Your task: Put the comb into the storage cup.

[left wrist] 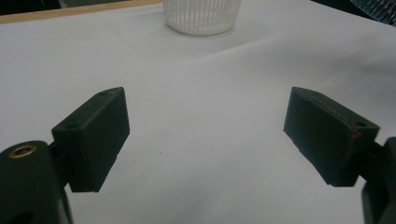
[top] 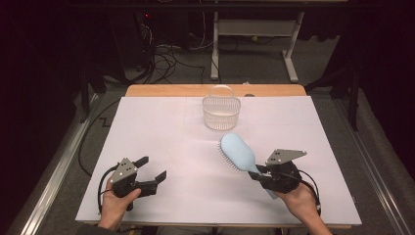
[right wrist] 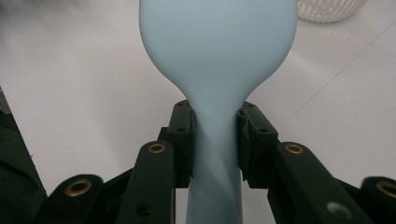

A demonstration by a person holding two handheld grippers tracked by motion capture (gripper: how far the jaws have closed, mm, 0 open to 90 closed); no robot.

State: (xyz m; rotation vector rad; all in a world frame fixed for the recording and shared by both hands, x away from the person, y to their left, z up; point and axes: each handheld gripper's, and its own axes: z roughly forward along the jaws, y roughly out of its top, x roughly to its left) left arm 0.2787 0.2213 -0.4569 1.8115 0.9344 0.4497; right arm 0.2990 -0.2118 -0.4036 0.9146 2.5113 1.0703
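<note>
A pale blue hairbrush (top: 238,152) is lifted off the white table, its head aimed up-left toward the basket, bristles facing left and down. My right gripper (top: 258,171) is shut on its handle just below the head; in the right gripper view both pads clamp the hairbrush's neck (right wrist: 216,140). A white ribbed plastic basket (top: 221,111) stands at the table's far middle, and its base shows at the top of the left gripper view (left wrist: 201,16). Near the front left edge my left gripper (top: 153,169) is held open, with bare table between its jaws (left wrist: 205,135).
A white sheet covers the table (top: 161,132), with a wooden edge (top: 161,90) along the far side. Beyond it lie a dark floor with cables (top: 166,58) and a white desk frame (top: 254,34). A small dark object (top: 249,95) sits on the wooden edge.
</note>
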